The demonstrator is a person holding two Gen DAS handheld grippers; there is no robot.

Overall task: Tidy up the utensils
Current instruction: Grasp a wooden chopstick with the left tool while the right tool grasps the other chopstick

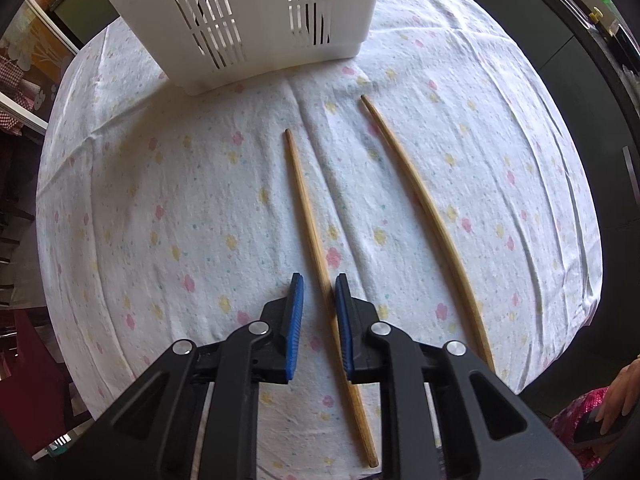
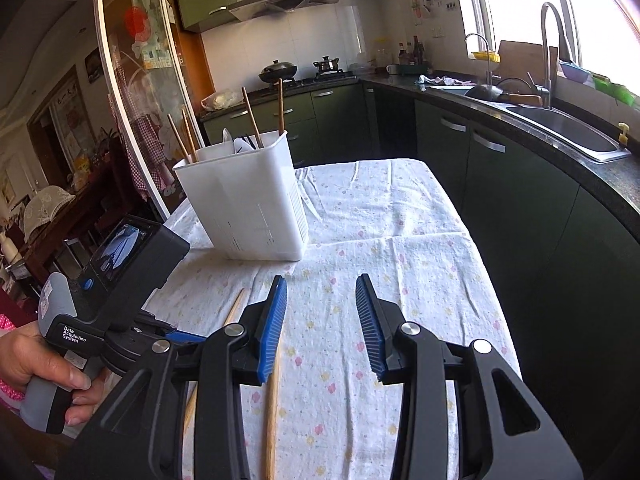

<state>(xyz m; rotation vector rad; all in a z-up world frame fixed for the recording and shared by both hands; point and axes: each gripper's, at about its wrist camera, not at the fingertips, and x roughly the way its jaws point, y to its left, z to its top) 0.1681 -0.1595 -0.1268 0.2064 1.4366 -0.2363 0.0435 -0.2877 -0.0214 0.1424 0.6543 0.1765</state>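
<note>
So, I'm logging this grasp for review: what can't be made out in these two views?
- Left wrist view: whether the left hand-held gripper already pinches the chopstick between its pads; one pad looks clear of it.
- Left wrist view: the white utensil holder is cut off by the top edge, contents unseen.
- Right wrist view: the right hand-held gripper body hides parts of both chopsticks.
- Right wrist view: the holder's walls hide the lower utensils.

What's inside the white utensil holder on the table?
The utensil holder has several wooden chopsticks sticking up, plus some white and dark utensil tips. Their lower parts and the bottom are hidden by its walls.
</note>
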